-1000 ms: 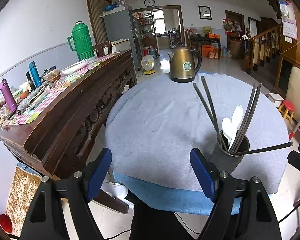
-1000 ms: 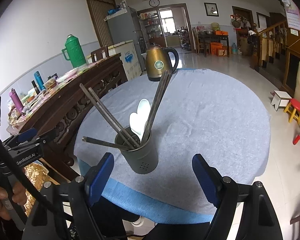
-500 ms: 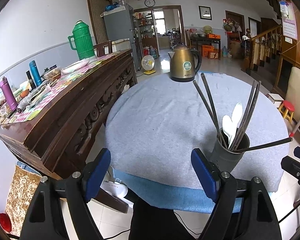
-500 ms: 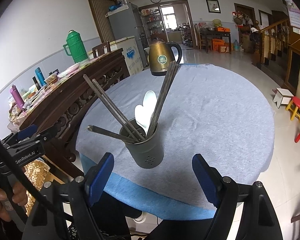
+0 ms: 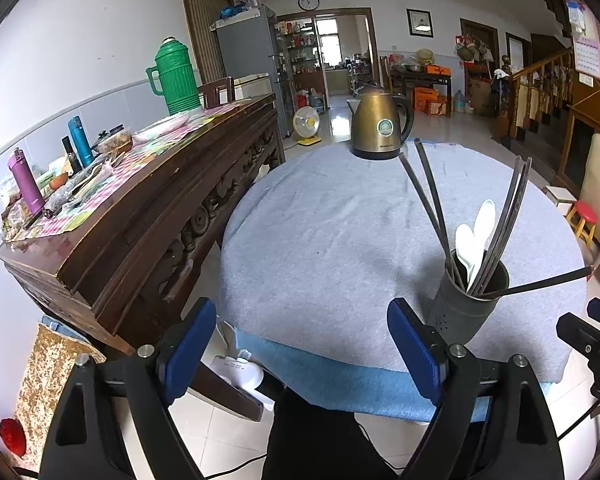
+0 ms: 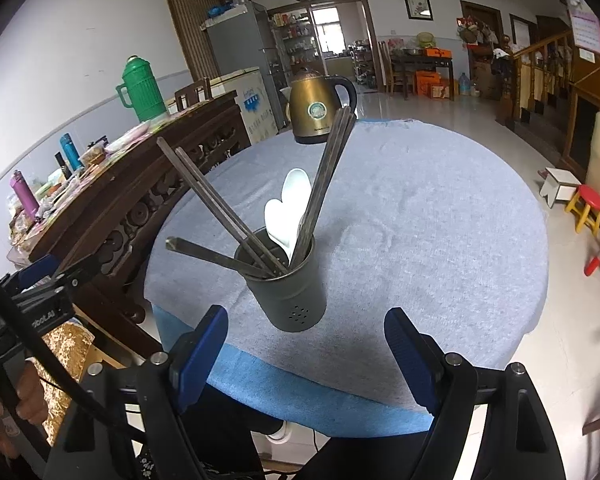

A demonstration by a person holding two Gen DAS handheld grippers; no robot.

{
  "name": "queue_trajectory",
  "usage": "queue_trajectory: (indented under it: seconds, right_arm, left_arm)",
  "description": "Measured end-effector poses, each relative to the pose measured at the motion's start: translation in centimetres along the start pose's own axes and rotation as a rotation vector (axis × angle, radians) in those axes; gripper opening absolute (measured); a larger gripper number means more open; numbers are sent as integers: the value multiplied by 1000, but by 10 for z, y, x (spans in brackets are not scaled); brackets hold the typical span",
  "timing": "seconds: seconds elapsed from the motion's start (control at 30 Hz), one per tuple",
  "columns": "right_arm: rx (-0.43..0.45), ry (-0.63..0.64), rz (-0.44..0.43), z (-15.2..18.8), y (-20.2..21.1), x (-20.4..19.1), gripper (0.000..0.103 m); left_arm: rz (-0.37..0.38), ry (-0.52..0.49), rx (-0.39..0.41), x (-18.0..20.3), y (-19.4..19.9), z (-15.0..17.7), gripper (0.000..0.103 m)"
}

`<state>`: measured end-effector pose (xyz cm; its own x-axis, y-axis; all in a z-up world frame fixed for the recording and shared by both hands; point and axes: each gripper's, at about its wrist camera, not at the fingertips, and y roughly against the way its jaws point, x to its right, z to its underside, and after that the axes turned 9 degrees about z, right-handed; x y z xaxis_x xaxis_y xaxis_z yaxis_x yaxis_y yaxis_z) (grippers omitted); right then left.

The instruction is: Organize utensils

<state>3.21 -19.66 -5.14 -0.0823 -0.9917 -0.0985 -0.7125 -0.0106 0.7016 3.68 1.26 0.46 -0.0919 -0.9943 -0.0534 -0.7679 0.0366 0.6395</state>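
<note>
A dark grey utensil holder (image 6: 288, 292) (image 5: 466, 304) stands upright near the front edge of a round table covered by a blue-grey cloth (image 6: 420, 220) (image 5: 324, 240). Several dark chopsticks (image 6: 208, 196) (image 5: 424, 192) and two white spoons (image 6: 290, 204) (image 5: 476, 232) stick out of it. My right gripper (image 6: 306, 354) hangs just in front of the holder, open, nothing between its blue pads. My left gripper (image 5: 300, 348) is at the table's front edge, left of the holder; its jaws are opening and hold nothing.
A brass kettle (image 5: 380, 124) (image 6: 320, 110) stands at the table's far edge. A carved wooden sideboard (image 5: 148, 216) with a green thermos (image 5: 174, 76) and bottles runs along the left. A red and yellow stool (image 6: 588, 208) stands on the floor to the right.
The left gripper's pads have spread slightly wider. The right view has tilted a little, so the holder sits slightly more central and nearer between the right pads.
</note>
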Motion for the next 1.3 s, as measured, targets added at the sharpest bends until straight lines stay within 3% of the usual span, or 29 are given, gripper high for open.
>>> queue_trajectory:
  seconds: [1.3]
  right_arm:
    - [-6, -11, 13, -3, 6, -7, 83]
  left_arm:
    - [-28, 19, 14, -5, 13, -1, 88]
